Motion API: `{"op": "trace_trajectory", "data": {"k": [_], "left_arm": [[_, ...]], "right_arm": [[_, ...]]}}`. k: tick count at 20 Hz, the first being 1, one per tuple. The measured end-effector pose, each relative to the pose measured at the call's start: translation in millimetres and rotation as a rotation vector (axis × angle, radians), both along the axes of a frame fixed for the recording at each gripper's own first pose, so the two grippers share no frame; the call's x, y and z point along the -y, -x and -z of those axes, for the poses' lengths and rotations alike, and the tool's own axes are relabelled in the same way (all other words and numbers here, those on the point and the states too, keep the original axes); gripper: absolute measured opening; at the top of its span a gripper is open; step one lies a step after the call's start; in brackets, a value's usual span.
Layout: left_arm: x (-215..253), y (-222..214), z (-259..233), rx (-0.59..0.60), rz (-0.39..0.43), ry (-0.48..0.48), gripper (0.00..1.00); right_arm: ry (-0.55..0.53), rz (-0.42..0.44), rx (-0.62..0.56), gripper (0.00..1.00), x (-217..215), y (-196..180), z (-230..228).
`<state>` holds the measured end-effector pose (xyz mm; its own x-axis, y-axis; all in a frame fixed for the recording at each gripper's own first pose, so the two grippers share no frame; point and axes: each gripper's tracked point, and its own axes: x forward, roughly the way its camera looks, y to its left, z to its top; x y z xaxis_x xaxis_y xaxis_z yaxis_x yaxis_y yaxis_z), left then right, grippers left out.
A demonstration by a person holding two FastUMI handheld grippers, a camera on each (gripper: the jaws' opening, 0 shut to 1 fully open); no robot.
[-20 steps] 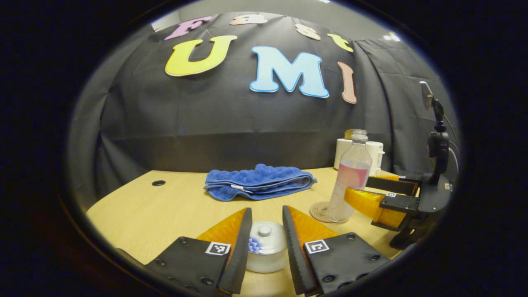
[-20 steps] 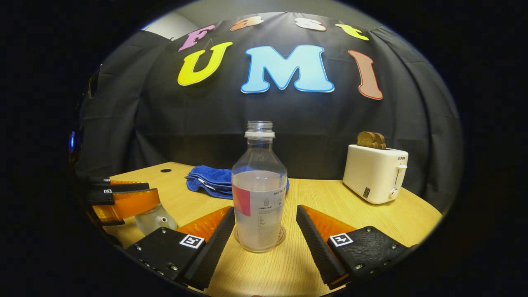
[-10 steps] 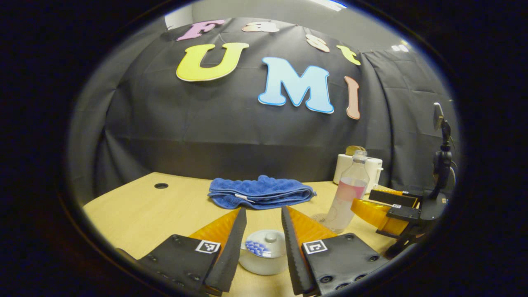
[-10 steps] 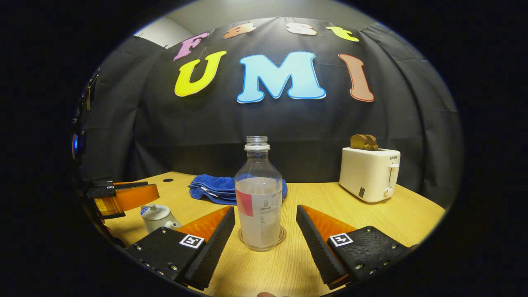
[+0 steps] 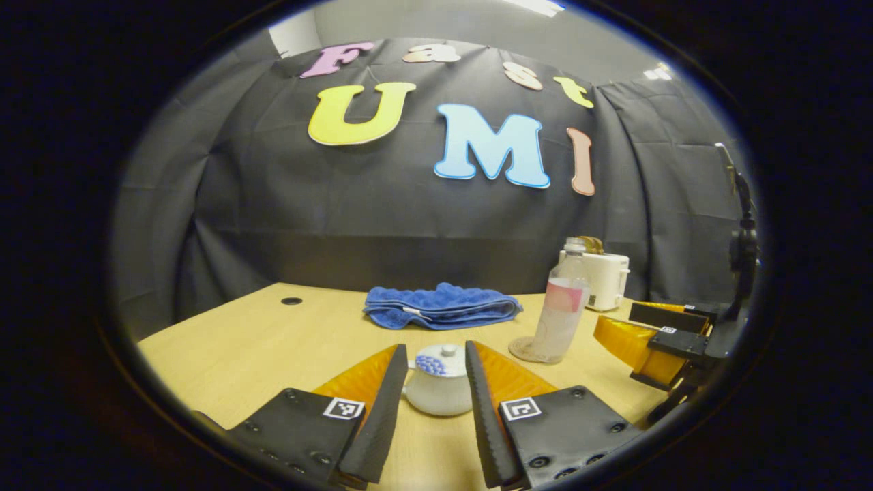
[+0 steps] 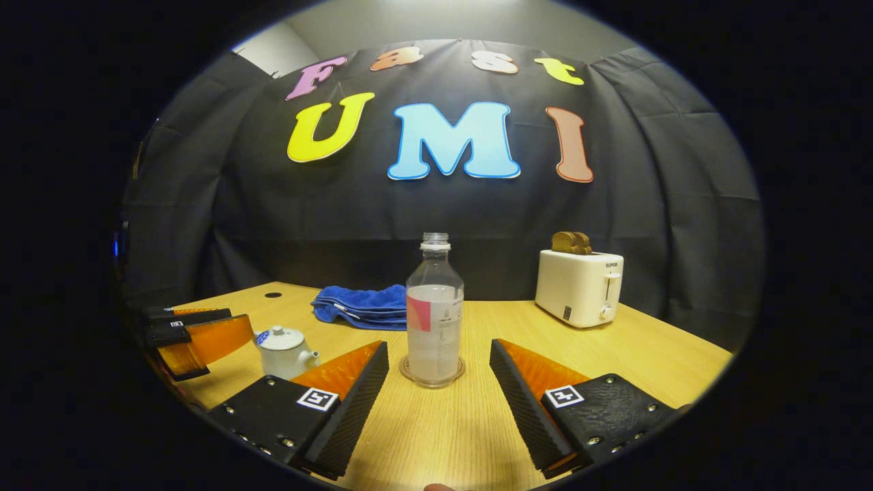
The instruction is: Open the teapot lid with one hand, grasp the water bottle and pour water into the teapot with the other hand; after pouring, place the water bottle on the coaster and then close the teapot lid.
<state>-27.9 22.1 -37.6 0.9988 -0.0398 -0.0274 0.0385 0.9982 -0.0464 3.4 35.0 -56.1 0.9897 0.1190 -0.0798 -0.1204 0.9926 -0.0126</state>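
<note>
A small white teapot (image 5: 436,392) with a blue pattern stands on the wooden table with its lid (image 5: 440,358) on. My left gripper (image 5: 434,348) is open just in front of it, touching nothing. The uncapped clear water bottle (image 6: 434,320), partly full, stands upright on a round coaster (image 6: 409,372). My right gripper (image 6: 438,344) is open and well short of the bottle. The right gripper view has the teapot (image 6: 283,351) at the left beside the left gripper (image 6: 198,334). In the left gripper view the bottle (image 5: 559,310) stands right of the teapot, near the right gripper (image 5: 648,334).
A folded blue towel (image 6: 361,307) lies behind the teapot and bottle. A white toaster (image 6: 580,286) with toast in it stands at the back right. A small round hole (image 5: 291,301) is in the table (image 6: 614,354) at the back left.
Both grippers have drawn back toward the table's near edge, so the teapot and bottle look smaller and farther off. Both stay open. The teapot and bottle have not moved.
</note>
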Motion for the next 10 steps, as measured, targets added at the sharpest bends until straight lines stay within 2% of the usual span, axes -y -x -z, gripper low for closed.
{"op": "trace_trajectory", "data": {"k": [5,10], "left_arm": [[3,29,3,-0.003,-0.016,0.012,0.54],[4,44,3,0.012,-0.045,-0.007,0.54]], "right_arm": [[-0.021,0.001,-0.01,0.95,-7,30,5],[-0.023,-0.001,-0.009,0.94,-9,42,10]]}}
